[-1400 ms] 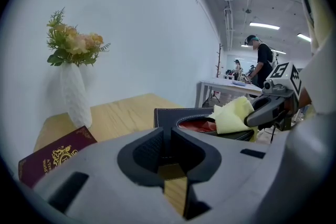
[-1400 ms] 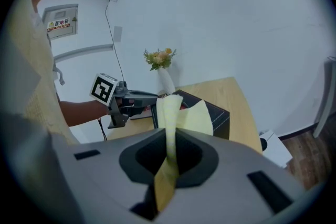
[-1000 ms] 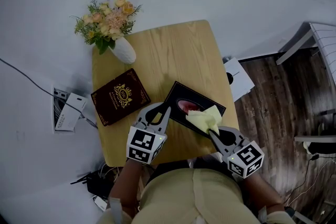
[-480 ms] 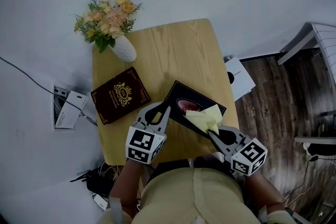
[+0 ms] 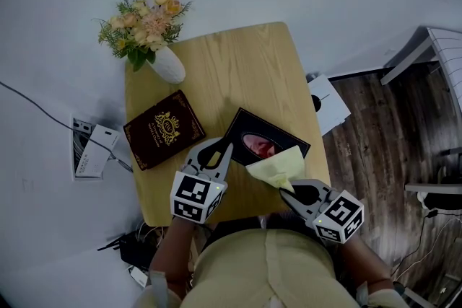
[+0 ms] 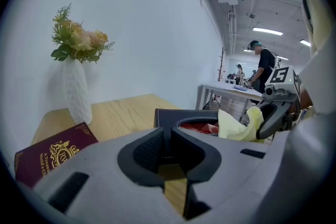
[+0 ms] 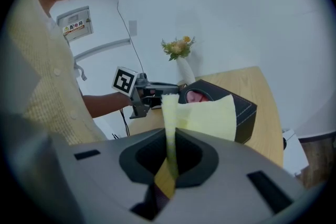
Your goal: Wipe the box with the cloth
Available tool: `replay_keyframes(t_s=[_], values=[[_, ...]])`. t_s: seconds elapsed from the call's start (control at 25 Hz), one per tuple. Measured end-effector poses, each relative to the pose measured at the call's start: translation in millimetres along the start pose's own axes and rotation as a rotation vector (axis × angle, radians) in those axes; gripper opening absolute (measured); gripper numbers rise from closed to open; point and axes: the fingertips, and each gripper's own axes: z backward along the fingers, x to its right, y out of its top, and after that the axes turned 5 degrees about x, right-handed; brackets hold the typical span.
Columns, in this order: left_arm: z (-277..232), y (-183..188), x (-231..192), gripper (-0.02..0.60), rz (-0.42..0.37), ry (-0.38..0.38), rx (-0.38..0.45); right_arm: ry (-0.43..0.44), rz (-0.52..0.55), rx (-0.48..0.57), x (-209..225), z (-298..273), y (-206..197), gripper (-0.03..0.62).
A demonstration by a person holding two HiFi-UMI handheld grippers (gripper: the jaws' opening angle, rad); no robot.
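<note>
A black box (image 5: 249, 132) with an oval opening showing red lies near the front right of the wooden table (image 5: 238, 68). My right gripper (image 5: 284, 192) is shut on a yellow cloth (image 5: 276, 167), which drapes over the box's near right edge. In the right gripper view the cloth (image 7: 207, 115) rises out of the gripper (image 7: 170, 134) and covers part of the box (image 7: 242, 107). My left gripper (image 5: 226, 148) is shut, its tips at the box's near left corner. The left gripper view shows the box (image 6: 173, 115) just beyond the gripper (image 6: 169, 132), with the cloth (image 6: 236, 126) to the right.
A white vase of flowers (image 5: 155, 47) stands at the table's far left corner. A maroon book (image 5: 164, 130) lies left of the box. Beside the table are a white device (image 5: 92, 151) with cables on the left and a white box (image 5: 328, 106) on the right.
The right gripper has drawn back toward me, dragging the cloth off the box's top to its near right edge. The left gripper has barely moved.
</note>
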Motion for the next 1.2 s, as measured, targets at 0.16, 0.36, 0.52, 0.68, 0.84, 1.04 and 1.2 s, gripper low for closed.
replay_keyframes(t_s=[0.16, 0.36, 0.52, 0.68, 0.84, 1.04, 1.2], values=[[-0.1, 0.2, 0.6, 0.026, -0.002, -0.002, 0.000, 0.028, 0.046, -0.102, -7.2, 2.9, -19.3, 0.037], [0.1, 0.4, -0.3, 0.026, -0.005, -0.005, 0.002, -0.033, 0.042, -0.152, 2.5, 4.9, -39.5, 0.037], [-0.1, 0.4, 0.7, 0.026, -0.007, -0.005, 0.002, -0.126, 0.083, -0.183, 20.7, 8.9, -45.0, 0.037], [0.2, 0.0, 0.2, 0.026, -0.007, 0.000, 0.002, -0.161, 0.091, -0.166, 24.4, 8.5, -43.5, 0.037], [-1.5, 0.7, 2.8, 0.026, -0.005, -0.003, 0.004, -0.269, 0.007, -0.097, 47.7, 16.0, -35.5, 0.037], [-6.0, 3.0, 4.9, 0.026, -0.004, 0.011, 0.012, -0.307, -0.021, -0.051, 76.9, 20.6, -21.4, 0.037], [-7.1, 3.6, 4.0, 0.026, 0.001, 0.022, 0.013, -0.330, -0.009, -0.042, 91.8, 19.9, -12.7, 0.037]])
